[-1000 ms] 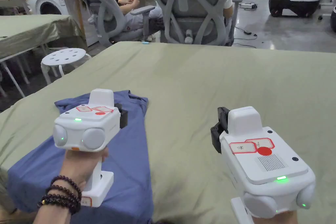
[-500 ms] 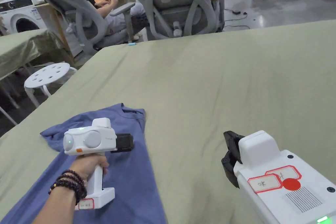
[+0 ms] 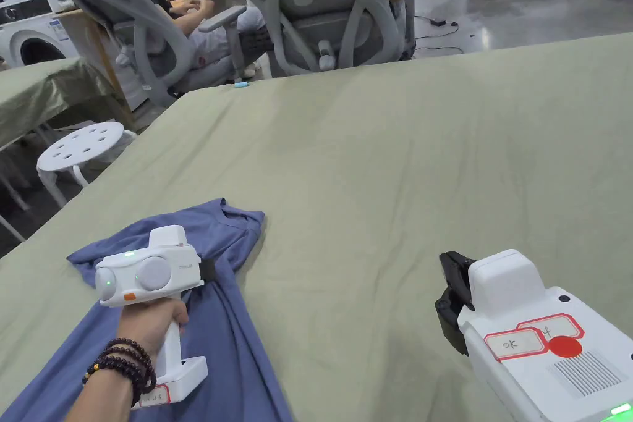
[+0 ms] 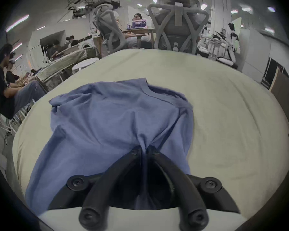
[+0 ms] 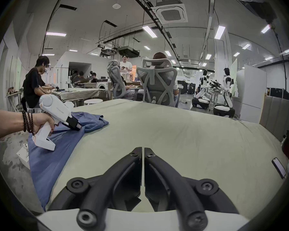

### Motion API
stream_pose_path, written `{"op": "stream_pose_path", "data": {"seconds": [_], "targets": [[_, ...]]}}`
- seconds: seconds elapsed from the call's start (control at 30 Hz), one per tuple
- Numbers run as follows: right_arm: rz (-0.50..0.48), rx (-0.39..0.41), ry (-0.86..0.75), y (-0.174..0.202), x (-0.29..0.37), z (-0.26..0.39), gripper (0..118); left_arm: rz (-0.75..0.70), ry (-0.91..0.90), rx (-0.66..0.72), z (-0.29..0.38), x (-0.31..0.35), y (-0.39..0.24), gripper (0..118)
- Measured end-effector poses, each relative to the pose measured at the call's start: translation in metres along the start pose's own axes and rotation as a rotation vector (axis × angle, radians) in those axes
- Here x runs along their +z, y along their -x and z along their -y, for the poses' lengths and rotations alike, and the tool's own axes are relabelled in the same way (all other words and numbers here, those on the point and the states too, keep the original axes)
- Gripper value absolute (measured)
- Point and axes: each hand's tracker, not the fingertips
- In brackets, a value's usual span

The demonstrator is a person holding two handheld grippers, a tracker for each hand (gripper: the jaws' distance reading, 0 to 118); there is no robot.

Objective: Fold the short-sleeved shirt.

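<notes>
Since half a second ago, drawn back toward the near left: left gripper (image 3: pixel 207 269), now with blue shirt (image 3: pixel 235 330) cloth bunched into ridges at its tip where the fabric lay flatter before. Collar end of the shirt pulled slightly nearer and leftward with it.

Left gripper (image 4: pixel 144 149) clamped tight on a pinch of shirt (image 4: pixel 107 118), both jaws pressing a gathered fold, creases fanning away from the tips toward the far collar. From the right gripper view, same left gripper (image 5: pixel 78 126) low over the shirt (image 5: pixel 57 151), nose angled down into the cloth, held by a hand (image 5: pixel 43 122) with dark bead bracelets at the wrist.

Shirt spread along the near left part of the green table cover (image 3: pixel 402 182), collar end far, lower part running to the near edge and hanging over it.

Right gripper (image 3: pixel 450 299) at the near right, well apart from the shirt, above bare cover. Right gripper (image 5: pixel 143 151) with jaws closed together, nothing between them.

Beyond the far table edge, grey office chairs (image 3: pixel 334 3) with people seated, and a white stool (image 3: pixel 80 145) off to the far left.
</notes>
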Motion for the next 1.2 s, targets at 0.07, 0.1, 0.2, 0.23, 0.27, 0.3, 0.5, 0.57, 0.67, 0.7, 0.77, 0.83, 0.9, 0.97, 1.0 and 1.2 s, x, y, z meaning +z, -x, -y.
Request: {"op": "stream_pose_path", "data": {"seconds": [0.07,0.1,0.2,0.23,0.27,0.3,0.5,0.57,0.67,0.7,0.77,0.83,0.9,0.97,1.0,1.2], "targets": [[0.015,-0.007,-0.002,-0.006,0.003,0.000,4,0.006,-0.021,-0.015,-0.007,0.012,0.001,5],[0.023,-0.009,-0.003,-0.009,0.006,0.000,4,0.033,-0.040,-0.040,-0.011,0.019,0.003,5],[0.043,-0.026,-0.014,-0.018,0.014,-0.003,4,0.062,-0.106,-0.096,-0.024,0.052,-0.005,4],[0.052,-0.032,-0.021,-0.022,0.018,-0.004,4,0.087,-0.125,-0.101,-0.031,0.064,-0.010,4],[0.059,-0.035,-0.026,-0.025,0.021,-0.005,4,0.126,-0.156,-0.113,-0.037,0.075,-0.015,4],[0.068,-0.039,-0.033,-0.029,0.025,-0.006,4,0.149,-0.205,-0.132,-0.042,0.089,-0.024,4],[0.131,-0.047,-0.059,-0.055,0.059,-0.011,4,0.401,-0.334,-0.239,-0.075,0.147,-0.115,4],[0.164,-0.054,-0.071,-0.067,0.075,-0.013,4,0.489,-0.358,-0.314,-0.078,0.166,-0.165,4],[0.232,-0.052,-0.086,-0.089,0.103,-0.013,4,0.648,-0.381,-0.378,-0.073,0.190,-0.238,4],[0.258,-0.051,-0.089,-0.098,0.112,-0.013,4,0.704,-0.383,-0.389,-0.069,0.197,-0.261,4],[0.323,-0.058,-0.083,-0.117,0.133,-0.012,5,0.819,-0.376,-0.389,-0.058,0.208,-0.314,4],[0.390,-0.069,-0.086,-0.136,0.155,-0.011,5,0.927,-0.356,-0.412,-0.043,0.215,-0.366,4],[0.446,-0.078,-0.088,-0.155,0.176,-0.007,5,1.024,-0.326,-0.451,-0.025,0.219,-0.414,4],[0.514,-0.081,-0.074,-0.175,0.197,-0.002,5,1.101,-0.270,-0.485,-0.002,0.217,-0.463,4],[0.543,-0.080,-0.067,-0.183,0.206,0.002,5,1.122,-0.243,-0.504,0.010,0.215,-0.483,4],[0.650,-0.139,-0.020,-0.224,0.238,0.027,5,1.111,-0.011,-0.622,0.103,0.166,-0.575,4]]}}
